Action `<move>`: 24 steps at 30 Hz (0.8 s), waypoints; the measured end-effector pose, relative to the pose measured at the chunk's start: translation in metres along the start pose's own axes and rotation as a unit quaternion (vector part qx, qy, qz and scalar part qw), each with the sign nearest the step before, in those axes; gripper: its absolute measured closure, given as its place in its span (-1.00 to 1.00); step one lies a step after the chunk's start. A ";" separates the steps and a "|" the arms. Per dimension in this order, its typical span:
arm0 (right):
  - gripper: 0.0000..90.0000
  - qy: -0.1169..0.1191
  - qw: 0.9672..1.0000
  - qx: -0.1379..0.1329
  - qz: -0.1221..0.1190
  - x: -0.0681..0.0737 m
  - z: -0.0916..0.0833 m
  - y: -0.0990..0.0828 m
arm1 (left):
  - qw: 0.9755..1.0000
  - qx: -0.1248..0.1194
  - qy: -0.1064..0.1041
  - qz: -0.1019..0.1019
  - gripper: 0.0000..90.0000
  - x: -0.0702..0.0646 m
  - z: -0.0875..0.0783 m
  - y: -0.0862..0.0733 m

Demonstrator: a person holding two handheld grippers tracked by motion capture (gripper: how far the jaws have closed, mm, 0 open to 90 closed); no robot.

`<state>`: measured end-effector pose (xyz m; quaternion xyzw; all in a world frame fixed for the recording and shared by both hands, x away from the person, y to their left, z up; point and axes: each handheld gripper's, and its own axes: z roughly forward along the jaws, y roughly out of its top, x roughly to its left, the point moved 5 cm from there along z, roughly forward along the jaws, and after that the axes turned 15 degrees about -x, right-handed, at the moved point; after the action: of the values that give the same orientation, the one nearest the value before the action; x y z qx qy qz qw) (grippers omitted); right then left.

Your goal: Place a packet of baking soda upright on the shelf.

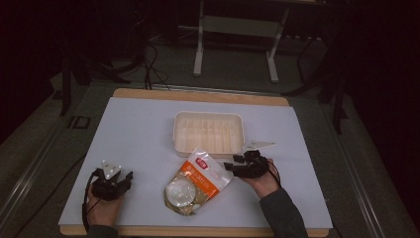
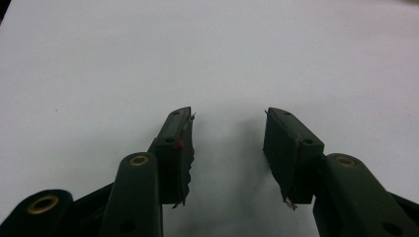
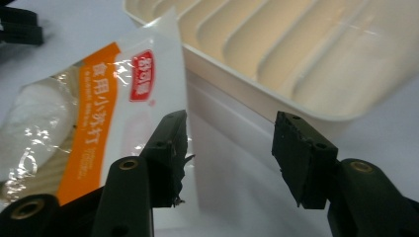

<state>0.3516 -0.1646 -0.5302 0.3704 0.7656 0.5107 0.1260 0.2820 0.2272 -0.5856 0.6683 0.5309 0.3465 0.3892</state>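
Observation:
An orange and white snack pouch (image 1: pixel 195 181) with a clear window lies on the white mat, and its top corner leans against the front wall of a cream ribbed tray (image 1: pixel 208 131). My right gripper (image 1: pixel 232 164) sits just right of the pouch with its jaws spread wide. In the right gripper view the pouch (image 3: pixel 99 98) is beside the left jaw, the tray (image 3: pixel 306 44) is behind, and nothing is pressed between the pads of the right gripper (image 3: pixel 231 118). My left gripper (image 1: pixel 126 178) rests at the front left, and in its own view the left gripper (image 2: pixel 228 116) is open over bare mat.
The white mat (image 1: pixel 138 134) covers a wooden table whose edge shows at the front and back. Beyond the table stand a metal frame (image 1: pixel 235 44) and loose cables on a dark floor. The tray holds nothing.

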 end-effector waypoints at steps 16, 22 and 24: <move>-0.05 0.035 0.999 0.020 0.007 0.013 0.023 -0.002 | 1.000 0.001 -0.002 0.002 0.20 0.000 0.000 0.000; -0.05 0.061 0.997 0.025 0.029 0.016 0.033 -0.005 | 1.000 0.001 -0.002 0.002 0.20 0.000 0.000 0.000; -0.05 0.071 0.996 0.028 0.040 0.017 0.036 -0.006 | 1.000 0.001 -0.002 0.002 0.20 0.000 0.000 0.000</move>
<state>0.3583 -0.1292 -0.5485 0.3672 0.7711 0.5185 0.0406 0.2822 0.2268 -0.5856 0.6706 0.5288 0.3457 0.3888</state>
